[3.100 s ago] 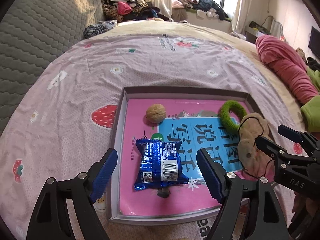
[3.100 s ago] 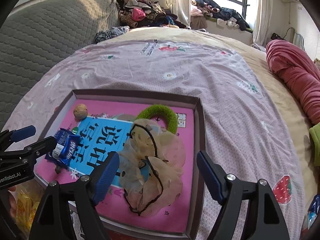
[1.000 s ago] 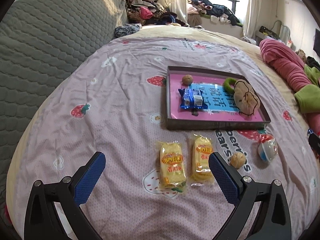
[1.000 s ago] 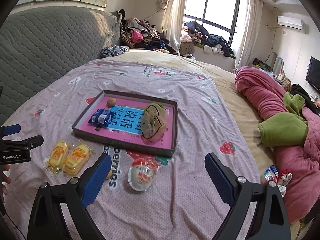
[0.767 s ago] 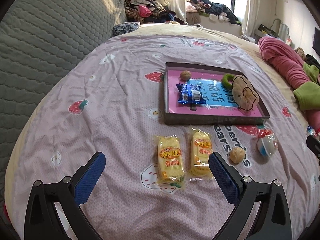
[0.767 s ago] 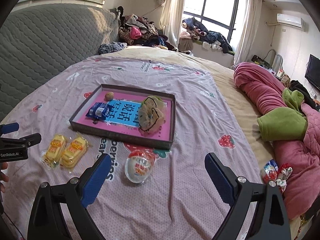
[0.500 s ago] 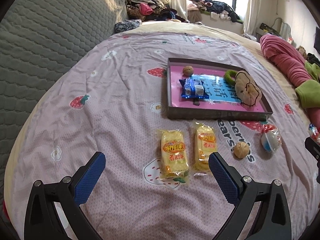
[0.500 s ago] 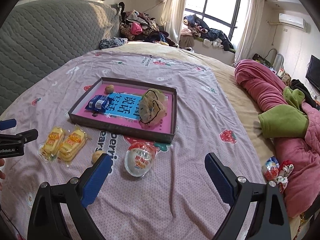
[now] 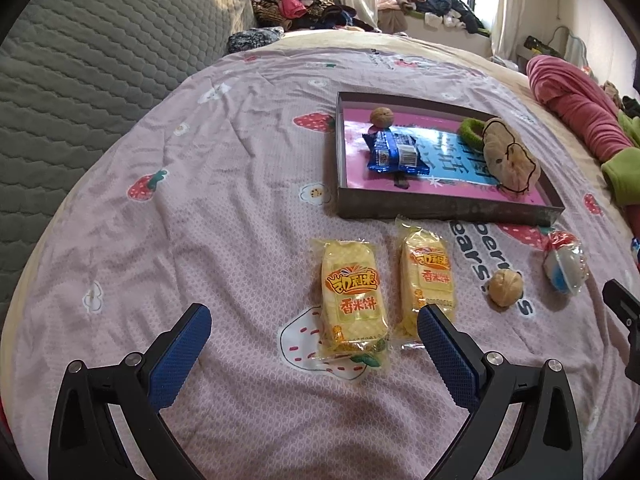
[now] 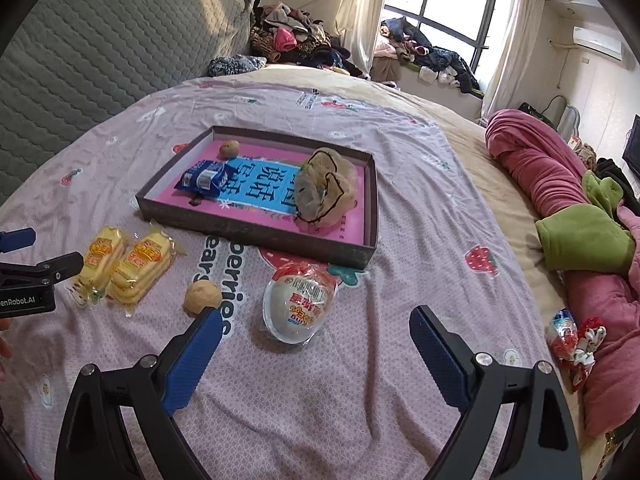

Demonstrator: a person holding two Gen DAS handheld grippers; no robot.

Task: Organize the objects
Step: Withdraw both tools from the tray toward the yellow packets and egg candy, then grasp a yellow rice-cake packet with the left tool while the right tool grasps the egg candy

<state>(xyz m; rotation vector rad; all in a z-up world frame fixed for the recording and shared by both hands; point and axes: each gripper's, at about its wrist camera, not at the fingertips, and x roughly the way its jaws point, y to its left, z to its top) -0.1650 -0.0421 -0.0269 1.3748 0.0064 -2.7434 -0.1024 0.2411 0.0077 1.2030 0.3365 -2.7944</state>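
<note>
The two yellow snack packs lie side by side on the pink strawberry bedspread, each with red and orange Chinese characters on the front, and the bedspread itself carries big dark letters that I can only partly read, something like "berries" beside the walnut. The left gripper hangs spread wide and empty just short of the packs, its right blue pad touching or overlapping the near end of the second pack in view; its side reads "enRobot.AI" in the right camera. The right gripper is likewise released, holding nothing, with the plastic-wrapped egg toy lying between and just ahead of its fingers, red and white with small print I cannot make out. Beyond them sits the shallow box with a pink floor and a blue panel of large Chinese characters; inside are a blue snack wrapper with a white barcode label, a second walnut, a green ring and a beige hair scrunchie. Left of the box the bedspread lies open up to the grey quilted headboard; to the right a rolled pink blanket closes that side.
</note>
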